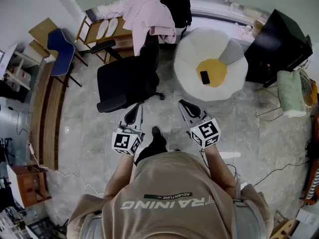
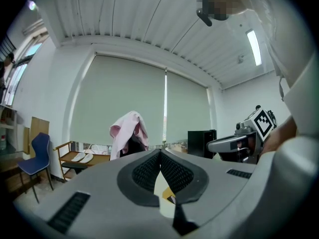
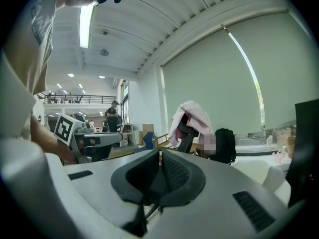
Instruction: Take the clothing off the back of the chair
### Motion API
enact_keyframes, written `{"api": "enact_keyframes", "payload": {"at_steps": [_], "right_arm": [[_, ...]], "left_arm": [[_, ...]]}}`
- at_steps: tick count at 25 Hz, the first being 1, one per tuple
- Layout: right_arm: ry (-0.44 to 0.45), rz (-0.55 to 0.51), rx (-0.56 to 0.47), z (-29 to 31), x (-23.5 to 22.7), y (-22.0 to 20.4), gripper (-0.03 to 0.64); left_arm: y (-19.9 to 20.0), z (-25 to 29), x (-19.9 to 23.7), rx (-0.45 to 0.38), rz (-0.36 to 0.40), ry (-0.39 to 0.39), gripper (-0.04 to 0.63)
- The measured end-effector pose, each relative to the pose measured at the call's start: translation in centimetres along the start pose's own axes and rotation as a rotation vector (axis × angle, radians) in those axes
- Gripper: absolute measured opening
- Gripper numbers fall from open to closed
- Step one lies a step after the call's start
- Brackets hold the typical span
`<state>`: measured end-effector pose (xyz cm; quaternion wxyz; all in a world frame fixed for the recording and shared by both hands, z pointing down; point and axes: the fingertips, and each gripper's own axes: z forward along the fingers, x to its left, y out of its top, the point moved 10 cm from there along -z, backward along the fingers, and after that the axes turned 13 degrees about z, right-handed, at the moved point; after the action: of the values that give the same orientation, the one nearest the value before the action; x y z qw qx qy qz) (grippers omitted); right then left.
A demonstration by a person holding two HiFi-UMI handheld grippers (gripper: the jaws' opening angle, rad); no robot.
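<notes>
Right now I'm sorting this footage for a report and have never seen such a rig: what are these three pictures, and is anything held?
No robot here: a person holds a two-jaw gripper in each hand. The head view is from a camera on the person's head, looking down at the left gripper and right gripper. The other two come from cameras riding on each gripper, looking along its jaws. Both pairs of jaws are together, holding nothing. Ahead stands a black office chair with a pink garment draped over its back, not yet touched, beside a white beanbag seat.
</notes>
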<state>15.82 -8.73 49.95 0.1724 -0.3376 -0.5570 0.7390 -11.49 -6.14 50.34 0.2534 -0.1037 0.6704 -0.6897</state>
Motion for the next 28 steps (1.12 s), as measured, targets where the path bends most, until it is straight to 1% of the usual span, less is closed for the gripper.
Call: {"api": "enact_keyframes", "payload": {"at_steps": [3, 6, 10, 14, 18, 21, 24, 28], "right_arm": [[-0.028, -0.013, -0.011, 2.5, -0.9, 1.5, 0.039], [-0.052, -0.022, -0.018, 5.0, -1.6, 3.2, 0.040], [-0.090, -0.032, -0.056, 9.2, -1.9, 5.3, 0.040], [-0.113, -0.044, -0.061, 12.4, -1.7, 5.7, 0.040], [-0.173, -0.014, -0.051, 14.0, -3.0, 5.3, 0.040], [-0.195, -0.009, -0.050, 15.0, -3.9, 5.7, 0.040], [-0.197, -0.021, -0.060, 16.2, -5.3, 6.5, 0.040], [-0.181, -0.024, -0.049, 17.9, -8.5, 6.7, 0.040]], "left_arm": [[-0.2, 2.9, 2.7, -0.024, 0.001, -0.028, 0.012], [0.7, 5.6, 5.1, -0.052, 0.010, -0.059, 0.012], [1.0, 8.3, 9.0, -0.076, 0.021, -0.105, 0.012], [-0.1, 10.0, 12.3, -0.078, 0.021, -0.139, 0.012], [-1.1, 12.0, 14.0, -0.075, 0.004, -0.168, 0.012], [-1.3, 13.1, 14.8, -0.074, -0.008, -0.182, 0.012], [-1.7, 14.7, 15.5, -0.072, -0.014, -0.182, 0.012], [-1.9, 17.1, 15.9, -0.060, -0.011, -0.152, 0.012]]}}
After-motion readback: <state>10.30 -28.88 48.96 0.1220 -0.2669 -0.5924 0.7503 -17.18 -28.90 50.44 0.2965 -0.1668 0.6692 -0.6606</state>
